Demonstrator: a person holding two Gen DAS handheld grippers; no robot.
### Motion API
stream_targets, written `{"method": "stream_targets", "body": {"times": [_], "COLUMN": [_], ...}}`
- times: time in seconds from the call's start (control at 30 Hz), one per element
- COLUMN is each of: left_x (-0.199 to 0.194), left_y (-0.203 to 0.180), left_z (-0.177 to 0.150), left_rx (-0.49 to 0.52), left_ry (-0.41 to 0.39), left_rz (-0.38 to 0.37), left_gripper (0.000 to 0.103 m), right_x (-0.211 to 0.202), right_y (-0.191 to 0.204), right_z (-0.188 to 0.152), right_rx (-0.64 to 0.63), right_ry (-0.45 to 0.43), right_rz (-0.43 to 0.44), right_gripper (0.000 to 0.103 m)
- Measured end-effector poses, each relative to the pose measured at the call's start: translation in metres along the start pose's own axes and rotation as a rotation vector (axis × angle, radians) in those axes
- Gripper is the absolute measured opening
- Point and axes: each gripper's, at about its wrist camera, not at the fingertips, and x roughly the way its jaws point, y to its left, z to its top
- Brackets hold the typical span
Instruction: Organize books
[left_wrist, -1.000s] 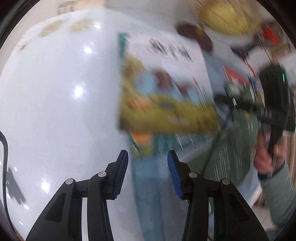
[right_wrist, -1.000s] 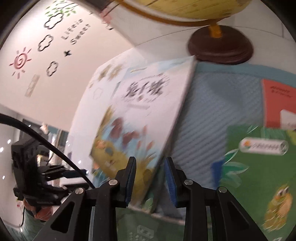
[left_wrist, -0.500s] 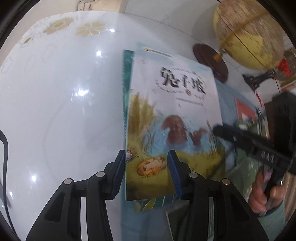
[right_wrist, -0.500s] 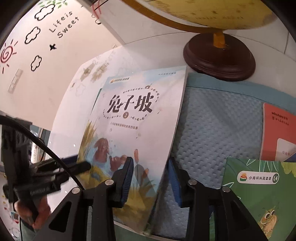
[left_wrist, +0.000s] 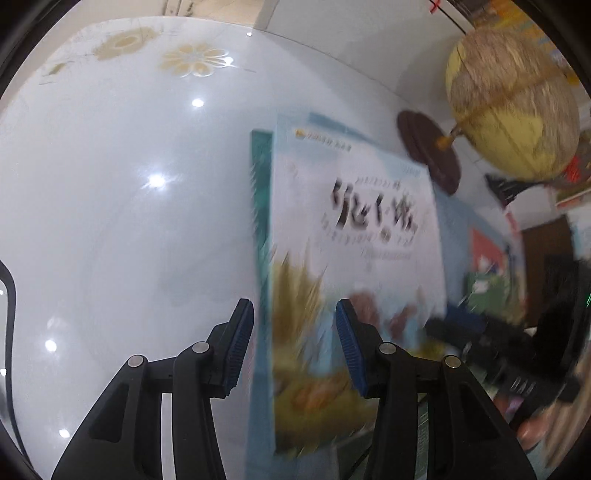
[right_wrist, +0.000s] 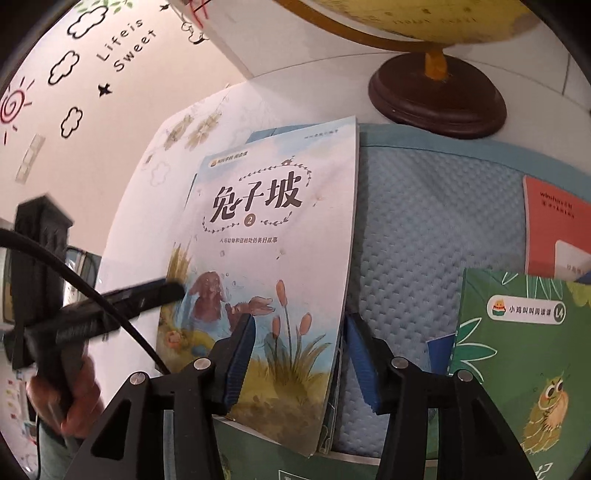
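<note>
The right tool (right_wrist: 299, 347) is opening up. Its blue pads (right_wrist: 240, 354) sit on either side of the rabbit book's (right_wrist: 266, 236) right edge, with gaps showing, so they do not pinch it. The rabbit book lies flat on top of other books, half on the white worktop (left_wrist: 110, 206) and half on a blue mat (right_wrist: 436, 229). The left tool (left_wrist: 293, 347) is partly spread and holds nothing. It hangs over the book's left edge. A green book (right_wrist: 524, 354) lies to the right. A globe (left_wrist: 513, 107) stands behind.
</note>
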Motion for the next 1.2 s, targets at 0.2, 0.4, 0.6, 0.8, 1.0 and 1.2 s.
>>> {"method": "stream_targets", "body": {"times": [0.2,0.4,0.6,0.8,1.0,1.2], "left_x": [0.011,0.019,0.023,0.019,-0.009,-0.035], "left_y": [-0.01,-0.013,-0.018,-0.016,-0.013,-0.042], "left_z": [0.024,0.05,0.062,0.062,0.013,-0.047], "left_rx": [0.037,0.071,0.101,0.107,0.122,0.229], "left_ry": [0.003,0.011,0.005,0.0,-0.037,-0.03], "left_rz": [0.039,0.026,0.017,-0.006,0.055,-0.01], "left_gripper": [0.045,0.045,0.046,0.046,0.046,0.046], "right_x": [0.002,0.005,0.01,0.014,-0.023,-0.078], "right_y": [0.006,0.013,0.016,0.026,0.001,-0.033], "right_z": [0.002,0.018,0.044,0.039,0.001,-0.068], "right_rx": [-0.013,-0.061,-0.105,-0.201,-0.084,0.033], "right_ry": [0.003,-0.021,-0.024,-0.01,-0.054,-0.113], "right_rz": [-0.026,-0.104,-0.168,-0.244,-0.112,-0.05], "right_gripper": [0.049,0.049,0.052,0.055,0.055,0.056]}}
